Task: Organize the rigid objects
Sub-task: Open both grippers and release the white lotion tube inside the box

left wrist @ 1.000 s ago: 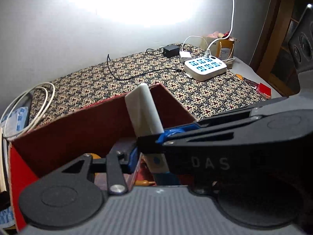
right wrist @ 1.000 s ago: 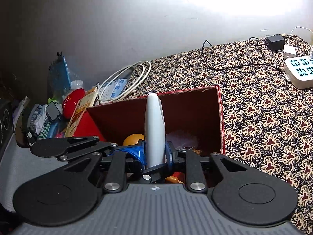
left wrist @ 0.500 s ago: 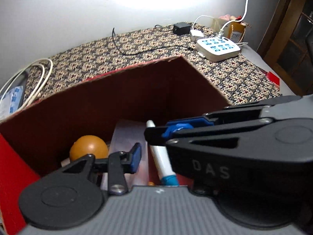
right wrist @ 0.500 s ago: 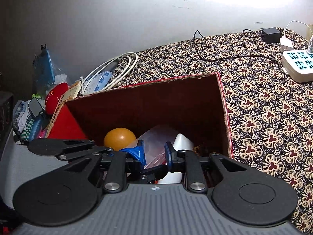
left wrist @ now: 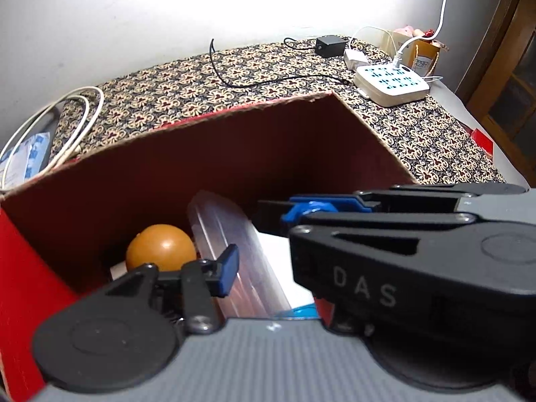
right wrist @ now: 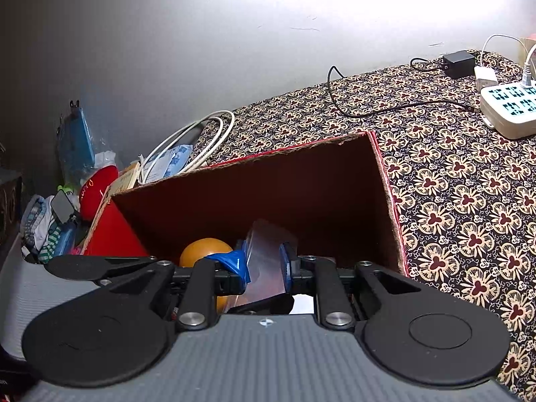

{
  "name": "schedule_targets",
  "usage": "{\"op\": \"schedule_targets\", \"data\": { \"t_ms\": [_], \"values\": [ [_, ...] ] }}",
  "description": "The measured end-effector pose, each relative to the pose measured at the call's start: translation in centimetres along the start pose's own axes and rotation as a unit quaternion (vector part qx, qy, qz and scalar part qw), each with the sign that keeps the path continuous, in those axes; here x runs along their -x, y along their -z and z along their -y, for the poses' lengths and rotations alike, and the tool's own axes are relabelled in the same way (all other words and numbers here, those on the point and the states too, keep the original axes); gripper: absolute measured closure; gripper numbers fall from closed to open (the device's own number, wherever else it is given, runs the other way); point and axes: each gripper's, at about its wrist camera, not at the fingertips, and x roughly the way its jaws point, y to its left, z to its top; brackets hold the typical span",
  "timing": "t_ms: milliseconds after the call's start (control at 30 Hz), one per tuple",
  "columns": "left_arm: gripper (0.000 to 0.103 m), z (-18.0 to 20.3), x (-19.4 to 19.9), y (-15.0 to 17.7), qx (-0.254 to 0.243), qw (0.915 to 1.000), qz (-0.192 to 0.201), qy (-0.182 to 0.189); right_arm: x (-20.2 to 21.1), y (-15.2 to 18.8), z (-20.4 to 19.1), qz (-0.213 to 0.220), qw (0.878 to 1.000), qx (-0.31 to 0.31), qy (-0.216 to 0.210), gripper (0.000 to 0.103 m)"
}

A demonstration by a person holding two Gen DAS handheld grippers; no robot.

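An open red cardboard box [left wrist: 234,140] [right wrist: 254,184] stands on the patterned table. Inside lie an orange ball [left wrist: 160,248] [right wrist: 204,249], a clear plastic case [left wrist: 231,251] [right wrist: 268,254] and a white object [left wrist: 284,268], partly hidden by the grippers. My left gripper [left wrist: 261,241] is open and empty above the box interior. My right gripper [right wrist: 264,264] is open, its blue pads either side of the clear case without gripping it.
A white power strip [left wrist: 392,83] [right wrist: 509,107], a black adapter [left wrist: 330,45] and a black cable [right wrist: 385,107] lie on the patterned cloth [right wrist: 462,201]. White coiled cable [right wrist: 187,140] and clutter [right wrist: 67,207] sit left of the box.
The white object, held upright by the right gripper a second ago, has dropped into the box. Both grippers have opened and moved lower over the box.
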Motion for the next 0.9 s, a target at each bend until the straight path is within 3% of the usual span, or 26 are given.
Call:
{"op": "schedule_targets", "data": {
  "t_ms": [900],
  "values": [
    [0.04,0.1,0.6,0.3,0.002,0.9997,0.023,-0.003,1.5,0.5,0.2,0.032,0.999,-0.013,0.006,0.101]
  ]
}}
